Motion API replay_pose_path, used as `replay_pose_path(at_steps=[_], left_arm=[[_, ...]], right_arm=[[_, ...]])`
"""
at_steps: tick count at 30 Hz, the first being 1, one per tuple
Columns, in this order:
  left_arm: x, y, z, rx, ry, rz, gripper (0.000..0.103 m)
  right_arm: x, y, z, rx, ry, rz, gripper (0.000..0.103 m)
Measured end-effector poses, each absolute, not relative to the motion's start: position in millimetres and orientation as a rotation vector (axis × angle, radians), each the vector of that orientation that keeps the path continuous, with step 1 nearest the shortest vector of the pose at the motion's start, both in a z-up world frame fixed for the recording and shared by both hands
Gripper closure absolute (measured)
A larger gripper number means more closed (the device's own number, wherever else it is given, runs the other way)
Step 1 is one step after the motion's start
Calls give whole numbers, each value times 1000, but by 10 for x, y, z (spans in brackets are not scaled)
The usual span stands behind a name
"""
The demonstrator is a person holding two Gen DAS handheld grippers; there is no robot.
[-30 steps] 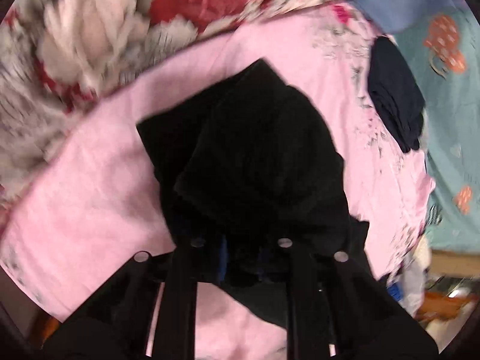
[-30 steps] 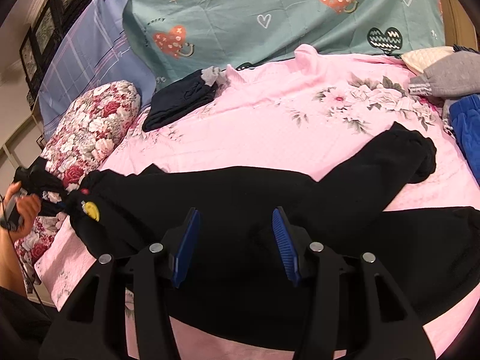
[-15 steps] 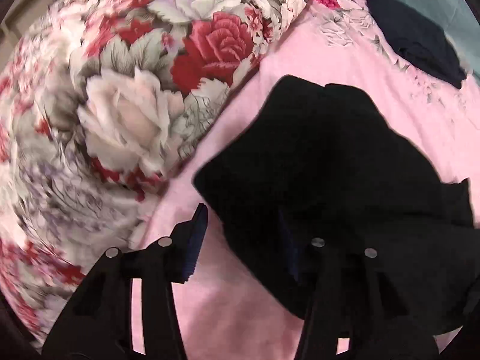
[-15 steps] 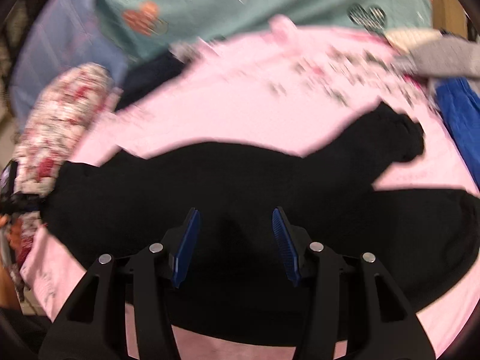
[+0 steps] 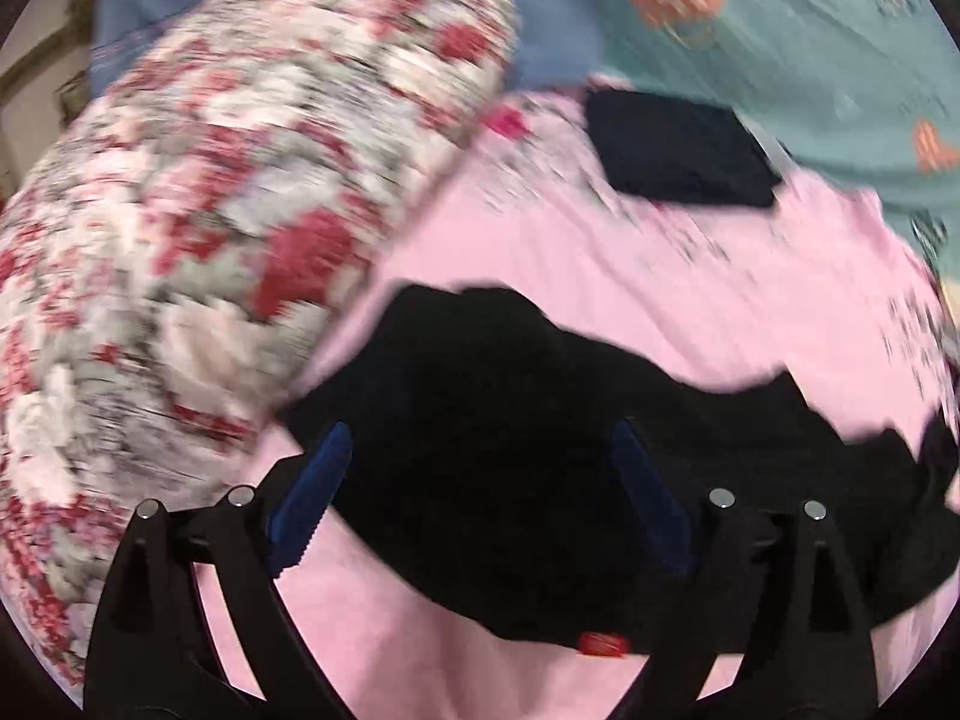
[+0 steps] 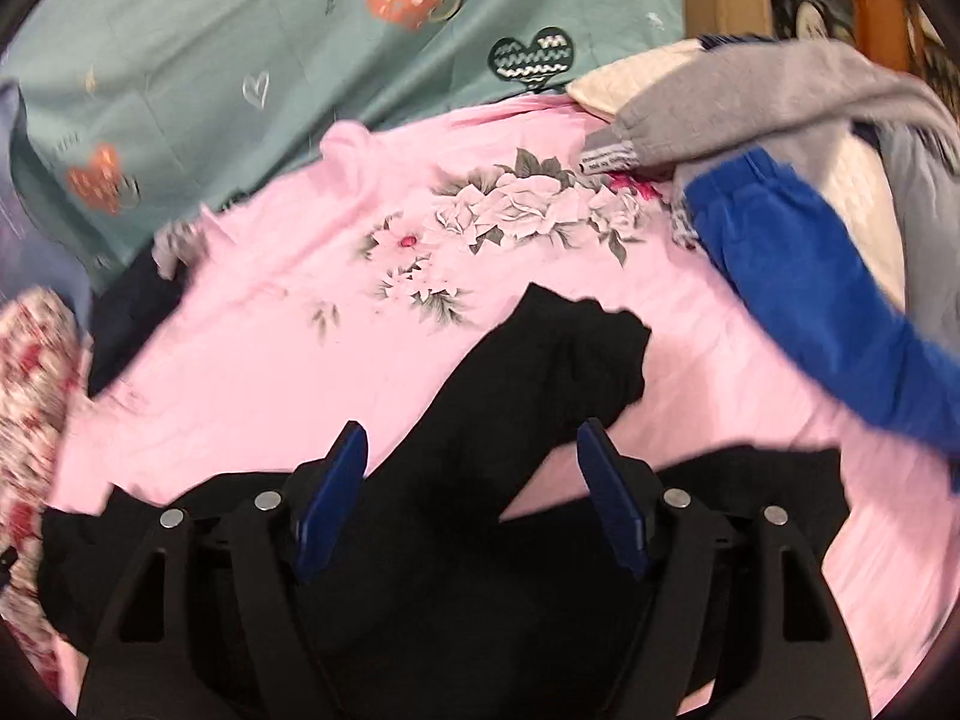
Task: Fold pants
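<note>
Loosely spread on the pink floral bedsheet (image 6: 270,360), the black pants (image 6: 480,570) lie flat across the near part of the bed. In the right wrist view one leg (image 6: 558,360) runs up and to the right, ending in a bunched cuff, while the other leg extends toward the right edge along the bottom of the picture. The right tool (image 6: 471,495) hovers over the black cloth where the two legs part; its jaws are opening, its blue pads (image 6: 330,504) stand well apart, and nothing is pinched between them, though the pants lie under the gap.

In the left wrist view, which is blurred, the left tool (image 5: 477,495) hangs above the other end of the pants (image 5: 570,468), beside the red and white floral pillow (image 5: 210,210). Its jaws are also opening, wide apart and pressing on nothing; the black fabric sits beneath and between them. A small red tag (image 5: 602,643) shows at the near edge of the pants.

Farther up the bed a folded dark garment (image 5: 681,159) rests at the edge of the pink sheet, against a teal sheet with heart prints (image 6: 300,48). At the right side of the bed lies a pile of clothes, with a bright blue garment (image 6: 810,312) and a grey one (image 6: 750,102) on top.
</note>
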State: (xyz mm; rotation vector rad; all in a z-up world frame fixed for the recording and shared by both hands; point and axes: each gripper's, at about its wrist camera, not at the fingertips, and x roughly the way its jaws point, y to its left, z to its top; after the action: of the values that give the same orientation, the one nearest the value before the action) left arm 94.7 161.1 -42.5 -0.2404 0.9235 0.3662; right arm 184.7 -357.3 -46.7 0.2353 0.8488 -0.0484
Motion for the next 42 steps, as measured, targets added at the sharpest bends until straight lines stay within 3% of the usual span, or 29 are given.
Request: replay_pose_path(at_steps=[6, 9, 10, 11, 12, 16, 20, 22, 27, 29, 33, 35, 36, 39, 40, 42], left_arm=[[974, 1307, -748, -198, 1004, 298, 13], [976, 1376, -940, -245, 1076, 263, 13], [977, 1384, -973, -243, 1079, 272, 13], [991, 1407, -1016, -229, 1085, 292, 13], [1010, 1419, -1043, -222, 1093, 297, 12], [1046, 1397, -1052, -213, 1102, 294, 12], [1040, 1387, -1055, -197, 1104, 282, 11], [1052, 1389, -1070, -189, 1105, 259, 8], [1115, 1332, -1094, -128, 1121, 254, 5], [1097, 1299, -1048, -115, 1119, 256, 5], [969, 1335, -963, -146, 1093, 249, 5], [931, 1352, -949, -160, 1077, 263, 5], [931, 1346, -951, -159, 1076, 265, 5], [984, 1290, -991, -118, 1086, 269, 5], [1003, 1277, -1011, -102, 1093, 270, 5], [1042, 1272, -1052, -81, 1109, 271, 5]], right_arm=[[2613, -3119, -876, -58, 1026, -83, 31], [2723, -3221, -1180, -62, 1107, -104, 42], [2708, -3301, -1189, 8, 1110, -72, 61], [2694, -3371, -1181, 38, 1108, -63, 88], [2677, -3407, -1173, -2, 1101, -100, 100], [2356, -3738, -836, 145, 943, -80, 100], [1407, -4175, -211, 333, 714, -11, 100], [1045, -4322, -239, 393, 734, 20, 100], [652, -4750, -1142, 545, 983, -37, 92], [576, -4811, -1071, 581, 910, -66, 74], [538, -4781, -621, 478, 728, -154, 65], [604, -4678, -506, 430, 681, -137, 35], [684, -4586, -505, 364, 703, -143, 32], [986, -4520, -788, 227, 858, -322, 34], [1012, -4541, -861, 250, 879, -321, 47], [1101, -4594, -1076, 229, 963, -309, 61]])
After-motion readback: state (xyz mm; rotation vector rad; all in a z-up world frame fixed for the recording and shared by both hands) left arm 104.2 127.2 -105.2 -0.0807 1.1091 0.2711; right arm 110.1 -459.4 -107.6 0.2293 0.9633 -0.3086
